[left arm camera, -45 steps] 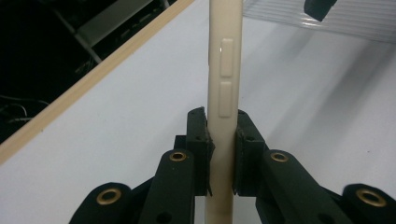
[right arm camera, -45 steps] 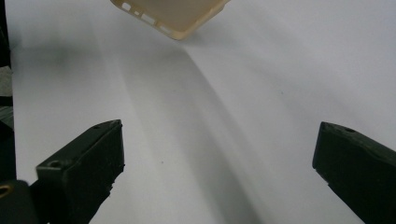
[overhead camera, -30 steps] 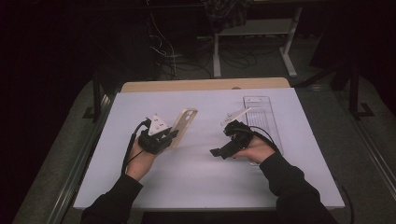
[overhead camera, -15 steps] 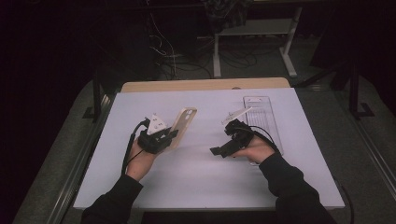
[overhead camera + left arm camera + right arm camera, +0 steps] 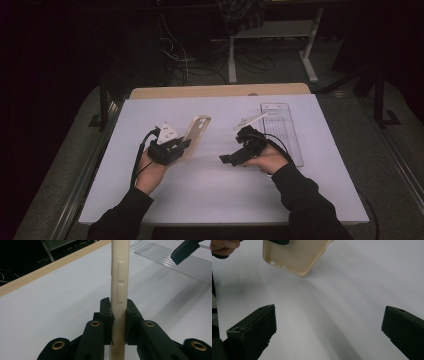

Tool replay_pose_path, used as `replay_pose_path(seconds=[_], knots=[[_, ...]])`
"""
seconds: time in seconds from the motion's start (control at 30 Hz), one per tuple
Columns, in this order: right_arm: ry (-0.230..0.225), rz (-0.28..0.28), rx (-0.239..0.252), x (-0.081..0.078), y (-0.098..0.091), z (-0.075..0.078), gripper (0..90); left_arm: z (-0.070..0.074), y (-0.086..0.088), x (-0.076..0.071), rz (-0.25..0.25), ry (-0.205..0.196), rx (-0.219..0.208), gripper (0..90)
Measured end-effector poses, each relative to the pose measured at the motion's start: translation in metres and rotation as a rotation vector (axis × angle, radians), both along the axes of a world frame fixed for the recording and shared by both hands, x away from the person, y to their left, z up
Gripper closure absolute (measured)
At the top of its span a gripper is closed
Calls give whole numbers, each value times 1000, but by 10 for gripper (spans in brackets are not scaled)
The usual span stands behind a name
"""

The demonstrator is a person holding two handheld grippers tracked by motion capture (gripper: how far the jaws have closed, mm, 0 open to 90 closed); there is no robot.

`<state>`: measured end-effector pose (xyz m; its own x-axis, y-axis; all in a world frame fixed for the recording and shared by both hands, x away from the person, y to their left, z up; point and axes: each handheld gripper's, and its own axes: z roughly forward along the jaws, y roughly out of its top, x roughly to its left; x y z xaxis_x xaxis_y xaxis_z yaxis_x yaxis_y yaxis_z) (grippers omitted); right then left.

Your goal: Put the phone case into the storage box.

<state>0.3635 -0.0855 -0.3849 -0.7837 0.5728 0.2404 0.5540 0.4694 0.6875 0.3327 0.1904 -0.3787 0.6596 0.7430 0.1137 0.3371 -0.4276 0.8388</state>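
Tongs in the left hand (image 5: 186,145) pinch a tan phone case (image 5: 196,134). In the left gripper view the two pads press on both sides of the case's thin edge (image 5: 119,290), so the grip is tight. The case (image 5: 294,257) is held off the table (image 5: 210,200), tipped up, with its top end pointing toward about 1 o'clock in the high view. I think it is held by one end so that most of it sticks out free, where the other tongs can get at it.

The right tongs (image 5: 235,155) are wide open with nothing in them. In the right gripper view the two black jaws stand far apart at the bottom corners, with bare white table between them. They look toward the case, which sits up at about 11 o'clock in that view, with its hollow inside facing them. I think the jaws are open wide so they are ready to take hold of the case's free end.

A clear ribbed tray (image 5: 282,130) lies flat on the table at about 3 o'clock from the case, just behind the right hand (image 5: 267,159). It may be where the case goes or comes from, but I cannot tell.

Both hands are near the middle of the table, apart from each other, with the case between them, nearer the left.
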Motion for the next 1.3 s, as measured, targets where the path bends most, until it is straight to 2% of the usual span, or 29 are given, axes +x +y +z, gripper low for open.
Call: replay_pose_path(seconds=[0.03, 0.07, 0.2, 0.23, 0.33, 0.37, 0.5, 0.53, 0.77, 0.8, 0.87, 1.03, 1.1, 1.17, 1.23, 1.27, 1.3], knots=[[-10, 8, -2, 1, 1, -1, 0, 0, 0, 0, 6, -2, -12, 797], [-3, 3, 2, 1, 3, 0, 0, 0, 1, 1, 1, -2, 1, 797], [-2, 2, 9, 4, 8, 0, 0, 0, 4, 2, 10, 3, -5, 797], [-8, 4, 13, 5, 11, -1, 0, 0, 5, 3, 4, -3, 4, 797], [-5, 8, 14, 9, 17, -1, 0, 0, 5, 2, 14, 9, -5, 797], [-9, 10, 16, 10, 19, -1, 0, -1, 5, 2, 17, 9, -20, 797], [-4, 13, 28, 15, 28, 0, 0, -1, 4, 2, 19, 17, -27, 797], [-5, 17, 29, 16, 30, 0, 0, -1, 5, 3, 12, 10, -16, 797], [-6, 37, 38, 22, 45, -2, 0, -1, 7, 3, 19, 20, -21, 797], [-22, 46, 35, 24, 45, -3, 0, -1, 7, 4, 17, 18, -16, 797], [-8, 48, 49, 25, 47, -4, 0, -1, 7, 4, 18, 23, -19, 797], [-18, 65, 40, 26, 50, -7, 0, -1, 7, 4, 17, 21, -24, 797], [-12, 57, 35, 26, 50, -7, 0, -1, 7, 4, 18, 24, -23, 797], [-34, 53, 42, 27, 48, -8, 0, -1, 7, 4, 19, 26, -24, 797], [-23, 47, 78, 26, 48, -5, 0, -2, 7, 3, 18, 29, -22, 797], [-26, 46, 87, 25, 48, -5, 0, -2, 6, 3, 22, 27, -37, 797], [-29, 46, 92, 25, 48, -4, 0, -2, 7, 3, 16, 26, -20, 796]])
